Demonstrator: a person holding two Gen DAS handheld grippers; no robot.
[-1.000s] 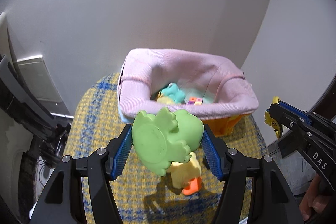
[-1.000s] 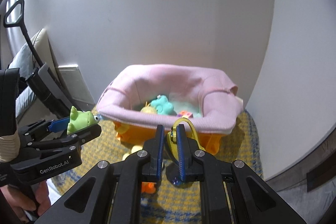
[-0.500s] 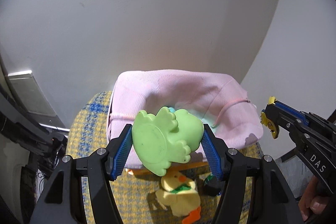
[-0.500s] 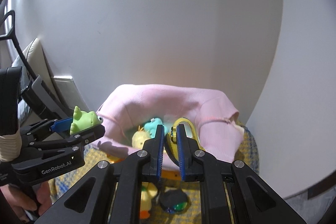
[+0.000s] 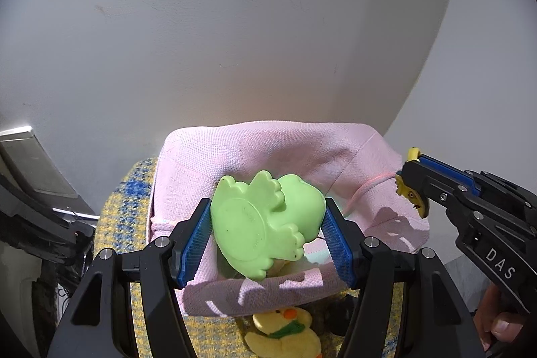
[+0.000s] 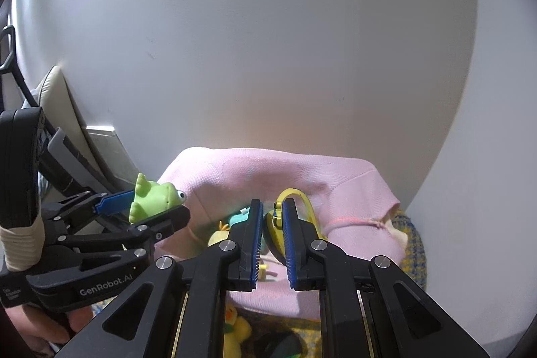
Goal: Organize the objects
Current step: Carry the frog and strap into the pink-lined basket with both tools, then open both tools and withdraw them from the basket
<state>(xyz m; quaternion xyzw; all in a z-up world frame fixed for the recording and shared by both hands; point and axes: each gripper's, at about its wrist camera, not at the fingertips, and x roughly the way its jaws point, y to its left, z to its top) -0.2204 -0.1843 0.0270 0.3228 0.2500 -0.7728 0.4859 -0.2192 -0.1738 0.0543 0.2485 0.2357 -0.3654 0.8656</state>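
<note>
Pink knitted fabric lines an open basket (image 5: pixel 255 143) that sits on a yellow-and-blue checked cloth (image 5: pixel 124 207) against a pale wall. Over the basket's near rim, the left gripper (image 5: pixel 268 230) is clamped on a green rubber dinosaur toy (image 5: pixel 265 220), its flat underside facing the camera, apparently poised so it can drop inside. To the right above the basket, the right gripper (image 6: pixel 272 223) is closed tightly on a small yellow plastic toy with a loop (image 6: pixel 295 210), likewise held over the opening. Inside the basket lie a teal toy (image 6: pixel 239 217) and another yellow one. Just outside the basket's near wall, a yellow duck toy (image 5: pixel 285 334) rests on the cloth, not yet put away.
</note>
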